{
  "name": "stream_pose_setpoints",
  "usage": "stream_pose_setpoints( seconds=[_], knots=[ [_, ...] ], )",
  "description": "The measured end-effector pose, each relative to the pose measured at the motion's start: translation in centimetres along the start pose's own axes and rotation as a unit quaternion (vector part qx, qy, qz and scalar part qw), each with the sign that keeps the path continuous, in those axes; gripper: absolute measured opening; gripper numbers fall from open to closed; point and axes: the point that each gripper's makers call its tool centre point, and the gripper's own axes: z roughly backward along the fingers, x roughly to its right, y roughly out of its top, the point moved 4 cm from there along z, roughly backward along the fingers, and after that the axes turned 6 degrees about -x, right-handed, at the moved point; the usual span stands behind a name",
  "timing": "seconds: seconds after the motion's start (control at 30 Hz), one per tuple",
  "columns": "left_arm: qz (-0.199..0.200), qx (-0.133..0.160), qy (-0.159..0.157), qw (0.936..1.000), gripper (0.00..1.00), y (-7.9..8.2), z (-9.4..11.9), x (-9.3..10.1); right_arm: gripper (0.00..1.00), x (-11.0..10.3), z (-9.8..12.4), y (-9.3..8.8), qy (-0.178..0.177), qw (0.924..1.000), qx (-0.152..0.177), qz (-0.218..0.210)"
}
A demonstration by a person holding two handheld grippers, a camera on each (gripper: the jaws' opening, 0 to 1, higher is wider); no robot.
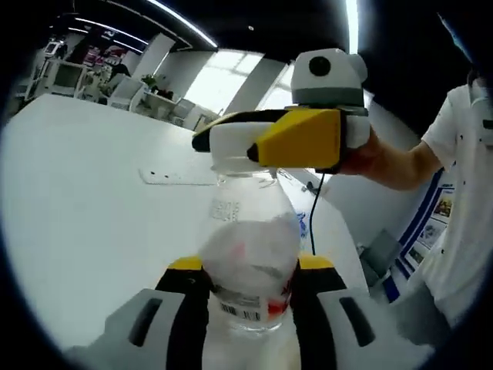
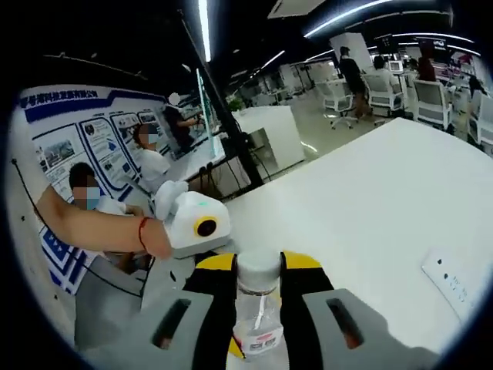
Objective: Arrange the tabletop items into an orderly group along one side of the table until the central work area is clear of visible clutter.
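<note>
A clear plastic bottle (image 1: 250, 254) with a red-and-white label stands between the yellow-tipped jaws of my left gripper (image 1: 250, 271), which is shut on its body. From the right, my right gripper (image 1: 225, 151) reaches across and closes on the bottle's top. In the right gripper view the white cap (image 2: 259, 266) sits tight between the jaws of my right gripper (image 2: 259, 270), with the bottle's neck and label (image 2: 259, 331) below it. Beyond the cap, a hand holds the white body of the left gripper (image 2: 192, 223).
The white table (image 1: 85, 208) spreads to the left and far side. A white power strip (image 1: 173, 176) (image 2: 454, 281) lies flat on it, and a dark cable (image 1: 314, 220) runs off the right edge. A person in a white shirt (image 1: 462, 200) stands close by, with desks, chairs and seated people behind.
</note>
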Motion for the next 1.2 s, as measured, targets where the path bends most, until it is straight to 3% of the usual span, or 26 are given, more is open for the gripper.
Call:
stream_pose_setpoints(
  seconds=[0.37,0.7,1.2],
  knots=[
    [-0.065,-0.033,0.005,0.9973,0.41,0.5,0.8,0.1,0.18,-1.3,0.8,0.1,-0.057,0.9952,0.067,0.043],
    [-0.117,-0.047,0.006,0.9920,0.41,0.9,0.9,-0.1,0.19,-1.8,1.3,0.0,-0.105,0.9873,0.099,0.067],
    [-0.171,-0.059,-0.008,0.9835,0.41,0.7,0.6,0.9,0.19,-3.5,1.9,-0.9,-0.168,0.9735,0.095,0.124]
  ],
)
